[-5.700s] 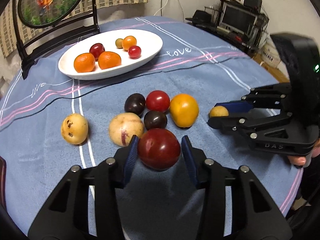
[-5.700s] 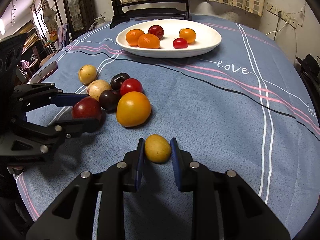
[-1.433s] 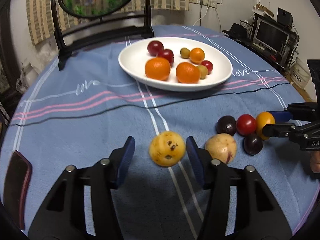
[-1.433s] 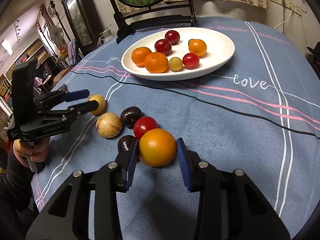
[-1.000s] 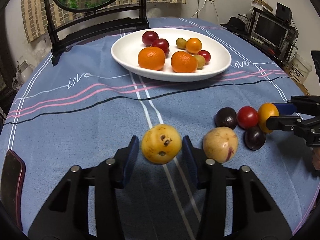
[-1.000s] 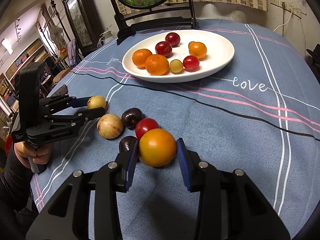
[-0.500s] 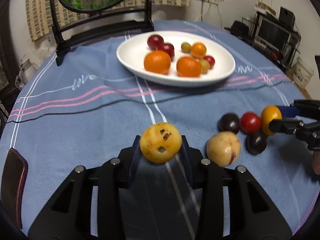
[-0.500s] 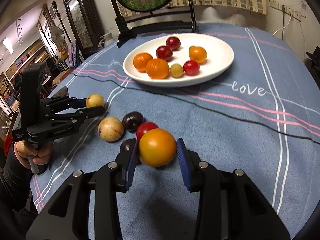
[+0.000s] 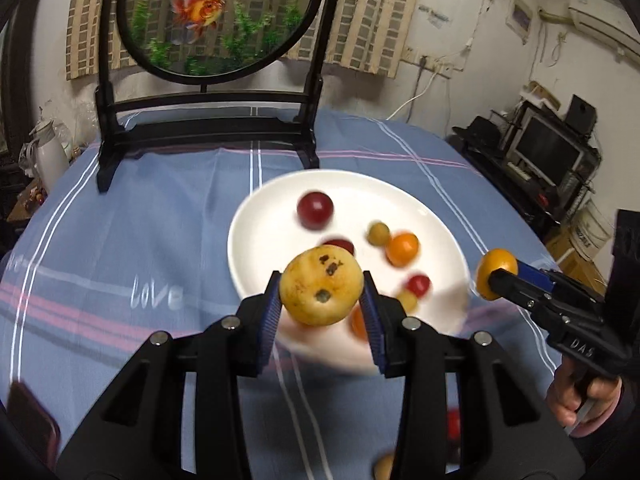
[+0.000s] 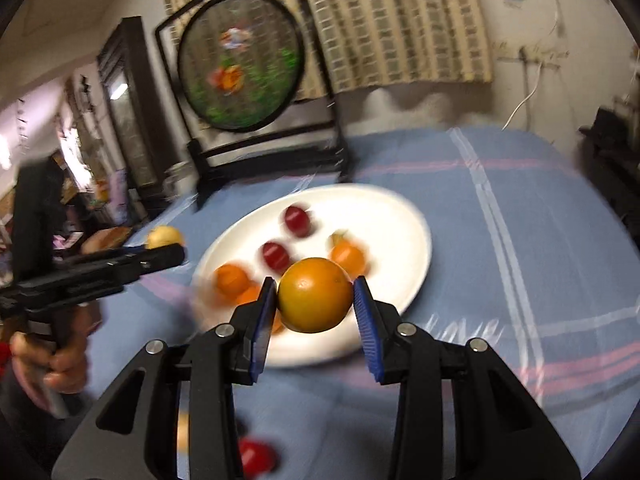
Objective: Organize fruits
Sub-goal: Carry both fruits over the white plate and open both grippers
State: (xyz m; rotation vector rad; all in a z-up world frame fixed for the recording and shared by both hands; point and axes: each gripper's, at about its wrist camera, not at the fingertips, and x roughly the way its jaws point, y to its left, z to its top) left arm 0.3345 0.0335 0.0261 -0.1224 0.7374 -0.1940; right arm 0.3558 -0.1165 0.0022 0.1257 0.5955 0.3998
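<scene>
My left gripper [image 9: 322, 312] is shut on a yellow spotted fruit [image 9: 321, 287] and holds it in the air near the front rim of the white oval plate [image 9: 256, 224]. My right gripper [image 10: 315, 312] is shut on an orange-yellow fruit [image 10: 315, 294], lifted in front of the same plate [image 10: 404, 240]. The plate holds several small red and orange fruits [image 9: 315, 209]. The right gripper also shows in the left wrist view [image 9: 496, 274], and the left gripper in the right wrist view [image 10: 164, 246]. Both views are blurred.
A black stand with a round fish picture [image 9: 208, 16] stands behind the plate. A few fruits [image 10: 256, 454] lie on the blue tablecloth [image 9: 120, 240] below the grippers. A dark phone [image 9: 28, 416] lies at the left edge.
Both grippers have lifted their fruits off the cloth and moved toward the plate. The left closed on the yellow spotted fruit; the right closed on the orange-yellow fruit.
</scene>
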